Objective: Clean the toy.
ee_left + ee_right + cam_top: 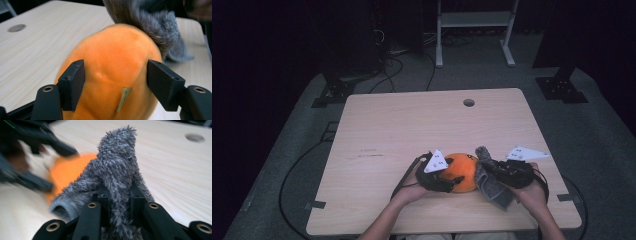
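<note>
On the table (387, 120), lower centre of the high view, the orange plush (460, 171) sits between the left gripper (452, 181) pads, grasped; right gripper (488, 167) is clenched on the grey cloth (492, 187) touching it

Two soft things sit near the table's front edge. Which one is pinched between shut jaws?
The fuzzy grey cloth, clamped in the right gripper. The orange plush toy only sits between the left gripper's wider-set jaws.

orange toy (112, 65): velvety matt plush | grey cloth (117, 167): shaggy fuzzy pile | table (412, 125): pale smooth wood grain
</note>
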`<state>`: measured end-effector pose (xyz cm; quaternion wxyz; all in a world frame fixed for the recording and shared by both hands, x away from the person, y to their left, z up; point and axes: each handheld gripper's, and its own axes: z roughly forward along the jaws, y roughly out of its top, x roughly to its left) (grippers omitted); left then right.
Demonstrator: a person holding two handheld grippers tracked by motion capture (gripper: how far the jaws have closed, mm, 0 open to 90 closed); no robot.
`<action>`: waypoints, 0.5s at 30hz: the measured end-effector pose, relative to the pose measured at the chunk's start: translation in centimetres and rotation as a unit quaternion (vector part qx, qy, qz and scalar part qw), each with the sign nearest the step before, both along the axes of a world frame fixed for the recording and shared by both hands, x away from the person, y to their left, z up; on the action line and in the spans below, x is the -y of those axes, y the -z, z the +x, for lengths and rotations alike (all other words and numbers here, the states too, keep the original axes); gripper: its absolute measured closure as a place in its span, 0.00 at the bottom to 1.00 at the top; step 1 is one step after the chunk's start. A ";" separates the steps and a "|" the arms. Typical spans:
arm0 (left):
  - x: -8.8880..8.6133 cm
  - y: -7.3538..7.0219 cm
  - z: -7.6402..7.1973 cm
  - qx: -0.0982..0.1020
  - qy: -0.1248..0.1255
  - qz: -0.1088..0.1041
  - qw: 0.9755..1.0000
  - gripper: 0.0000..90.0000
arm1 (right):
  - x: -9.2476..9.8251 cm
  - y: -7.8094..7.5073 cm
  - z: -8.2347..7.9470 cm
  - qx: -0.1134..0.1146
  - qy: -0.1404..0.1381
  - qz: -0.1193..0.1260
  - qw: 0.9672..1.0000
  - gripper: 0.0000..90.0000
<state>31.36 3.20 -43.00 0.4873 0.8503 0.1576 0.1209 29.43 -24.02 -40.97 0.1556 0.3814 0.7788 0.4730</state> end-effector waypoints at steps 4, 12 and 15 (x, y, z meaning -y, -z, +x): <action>-0.3 -0.8 -0.3 -0.029 0.065 0.024 0.997 0.34 | -0.9 0.4 -0.8 -0.003 -0.039 -0.030 0.999 0.83; 0.4 -2.3 0.9 0.001 0.060 -0.005 0.998 0.17 | -0.5 1.6 -0.8 -0.015 -0.083 -0.031 0.996 0.83; 1.5 -2.5 2.1 -0.009 0.056 0.012 0.998 0.14 | -0.4 1.6 -0.9 -0.012 -0.088 -0.031 0.996 0.83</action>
